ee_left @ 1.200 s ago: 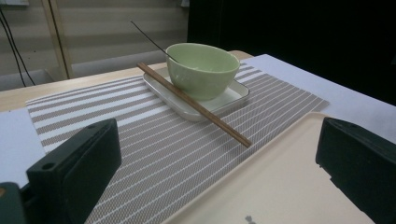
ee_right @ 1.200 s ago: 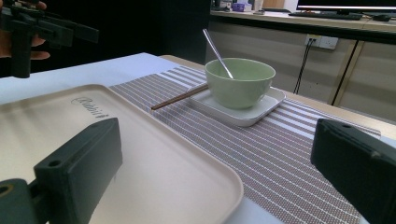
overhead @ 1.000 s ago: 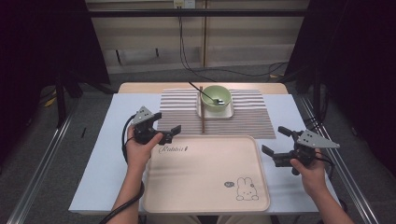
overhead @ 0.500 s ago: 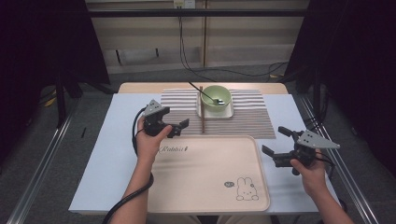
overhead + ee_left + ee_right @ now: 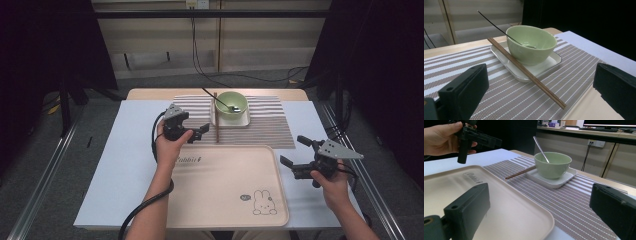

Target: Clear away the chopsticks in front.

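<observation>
Where the bowl (image 5: 531, 44) hides the spoon's (image 5: 499, 28) head, both tongs wide open, empty

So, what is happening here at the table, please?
A person holds two grippers. The open left gripper is near the brown wooden chopsticks, which lean on the white square plate under the green bowl. The open right gripper waits beside the beige tray. Nothing is gripped.

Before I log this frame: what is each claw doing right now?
Left claw: open, holding nothing, close to the chopsticks.
Right claw: open, holding nothing, beside the tray.
</observation>
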`<action>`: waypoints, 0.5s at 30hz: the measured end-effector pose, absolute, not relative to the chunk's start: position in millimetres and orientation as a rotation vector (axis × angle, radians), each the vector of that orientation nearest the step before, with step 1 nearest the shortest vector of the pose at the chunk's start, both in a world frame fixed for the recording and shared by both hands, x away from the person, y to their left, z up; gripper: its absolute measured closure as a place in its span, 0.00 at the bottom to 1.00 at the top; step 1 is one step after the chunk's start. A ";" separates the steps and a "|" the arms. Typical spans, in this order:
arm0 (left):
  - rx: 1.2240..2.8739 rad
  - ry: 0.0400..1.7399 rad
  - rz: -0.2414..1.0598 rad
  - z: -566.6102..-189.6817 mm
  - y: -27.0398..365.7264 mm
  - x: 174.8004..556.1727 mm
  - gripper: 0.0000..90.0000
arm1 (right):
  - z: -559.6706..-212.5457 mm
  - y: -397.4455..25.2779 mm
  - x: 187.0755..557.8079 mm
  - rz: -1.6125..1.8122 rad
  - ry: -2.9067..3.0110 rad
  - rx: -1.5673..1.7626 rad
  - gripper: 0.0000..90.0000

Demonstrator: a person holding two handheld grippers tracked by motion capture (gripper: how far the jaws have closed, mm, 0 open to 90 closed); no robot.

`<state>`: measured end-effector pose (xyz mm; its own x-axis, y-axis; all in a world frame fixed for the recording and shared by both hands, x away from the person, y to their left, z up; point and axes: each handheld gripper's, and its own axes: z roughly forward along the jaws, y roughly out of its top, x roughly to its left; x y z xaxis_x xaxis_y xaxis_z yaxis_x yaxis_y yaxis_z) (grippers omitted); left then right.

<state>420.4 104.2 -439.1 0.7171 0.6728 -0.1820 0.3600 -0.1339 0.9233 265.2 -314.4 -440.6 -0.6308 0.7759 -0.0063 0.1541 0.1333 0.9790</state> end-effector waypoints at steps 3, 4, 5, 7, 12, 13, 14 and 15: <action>1.738 0.835 0.317 -441.0 100.3 424.3 0.00 | -440.6 -315.2 265.4 1.524 1.891 0.884 0.03; 1.733 0.847 0.321 -442.0 98.1 425.5 0.00 | -440.6 -315.2 265.4 1.524 1.890 0.885 0.03; 1.742 0.843 0.325 -442.4 97.8 426.8 0.00 | -440.6 -314.9 265.4 1.527 1.888 0.888 0.03; 1.736 0.861 0.329 -444.2 94.9 430.1 0.00 | -440.6 -314.4 265.2 1.530 1.886 0.894 0.03; 1.750 0.904 0.349 -447.5 91.4 439.1 0.00 | -440.3 -314.9 265.0 1.528 1.882 0.894 0.03; 1.752 0.910 0.348 -448.0 91.1 440.2 0.00 | -440.3 -314.8 264.9 1.527 1.883 0.896 0.03; 1.751 0.918 0.353 -448.8 90.1 441.7 0.00 | -440.3 -314.7 264.9 1.528 1.882 0.897 0.03; 1.760 0.923 0.360 -449.3 89.5 443.0 0.00 | -440.2 -314.5 264.9 1.530 1.879 0.900 0.03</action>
